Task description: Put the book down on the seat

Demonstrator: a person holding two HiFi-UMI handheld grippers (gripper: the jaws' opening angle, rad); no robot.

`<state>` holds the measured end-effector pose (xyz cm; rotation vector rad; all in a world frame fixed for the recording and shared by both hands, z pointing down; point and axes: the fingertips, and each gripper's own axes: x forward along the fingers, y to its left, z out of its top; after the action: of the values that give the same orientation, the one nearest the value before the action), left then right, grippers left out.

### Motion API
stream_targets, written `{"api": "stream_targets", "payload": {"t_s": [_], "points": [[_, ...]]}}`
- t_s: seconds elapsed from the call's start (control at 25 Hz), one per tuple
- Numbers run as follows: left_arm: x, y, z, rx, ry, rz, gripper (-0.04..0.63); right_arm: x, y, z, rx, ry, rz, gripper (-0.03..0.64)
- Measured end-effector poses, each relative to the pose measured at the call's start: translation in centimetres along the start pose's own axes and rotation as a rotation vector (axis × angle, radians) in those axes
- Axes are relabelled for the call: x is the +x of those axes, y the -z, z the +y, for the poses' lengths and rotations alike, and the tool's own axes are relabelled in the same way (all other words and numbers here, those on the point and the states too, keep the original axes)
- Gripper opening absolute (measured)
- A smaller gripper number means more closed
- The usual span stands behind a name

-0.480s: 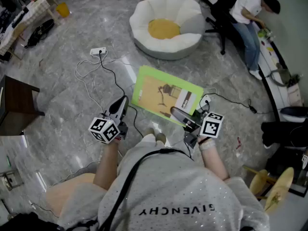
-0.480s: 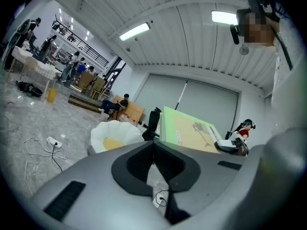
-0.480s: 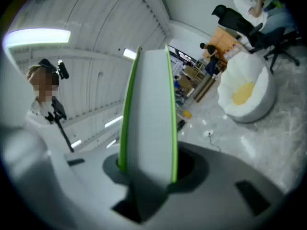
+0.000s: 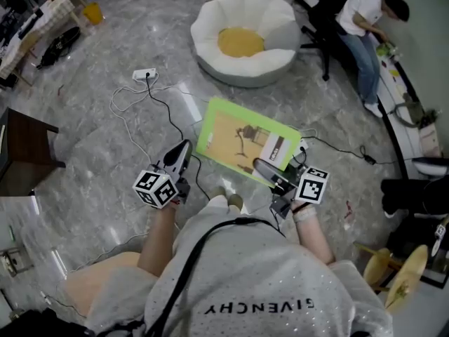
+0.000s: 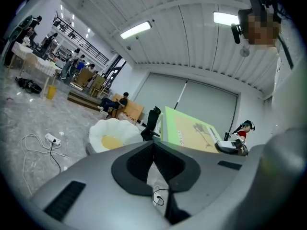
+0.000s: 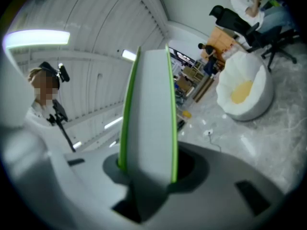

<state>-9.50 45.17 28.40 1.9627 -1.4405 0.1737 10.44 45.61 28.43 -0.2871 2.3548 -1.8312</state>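
Note:
A thin book [image 4: 245, 142] with a green border and tan cover hangs flat above the grey marble floor. My right gripper [image 4: 258, 164] is shut on the book's near right corner. In the right gripper view the book's white, green-rimmed edge [image 6: 148, 123] stands between the jaws of the right gripper [image 6: 147, 169]. The seat [image 4: 242, 37], a white flower-shaped beanbag with a yellow centre, lies on the floor well beyond the book. It also shows as the seat [image 5: 112, 138] and the seat [image 6: 244, 90]. My left gripper [image 4: 184, 146] is shut on nothing, left of the book [image 5: 194, 133].
A white power strip [image 4: 145, 74] with looping white and black cables lies on the floor left of the book. A person [image 4: 361, 30] sits at an office chair at the back right. Dark wooden furniture [image 4: 24, 149] stands at the left; a black bag [image 4: 59, 44] lies further back.
The book and both grippers have edged slightly right and forward; the grip on the book is unchanged.

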Motion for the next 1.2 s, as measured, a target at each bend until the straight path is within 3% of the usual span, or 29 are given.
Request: {"api": "stream_targets", "payload": {"t_s": [0.4, 0.6, 0.92, 1.2], "points": [[0.3, -0.2, 1.0, -0.015, 0.010, -0.006, 0.023, 0.0, 0.1, -0.3, 0.022, 0.012, 0.002, 0.149], [1.2, 1.0, -2.6, 0.015, 0.018, -0.008, 0.023, -3.6, 0.3, -0.7, 0.033, -0.004, -0.009, 0.149], [1.6, 1.9, -4.7, 0.033, 0.032, -0.001, 0.023, -5.2, 1.2, -1.3, 0.053, 0.022, -0.009, 0.149], [4.7, 1.3, -2.8, 0.018, 0.034, 0.017, 0.023, -4.3, -0.3, -3.8, 0.085, 0.044, 0.000, 0.149]]}}
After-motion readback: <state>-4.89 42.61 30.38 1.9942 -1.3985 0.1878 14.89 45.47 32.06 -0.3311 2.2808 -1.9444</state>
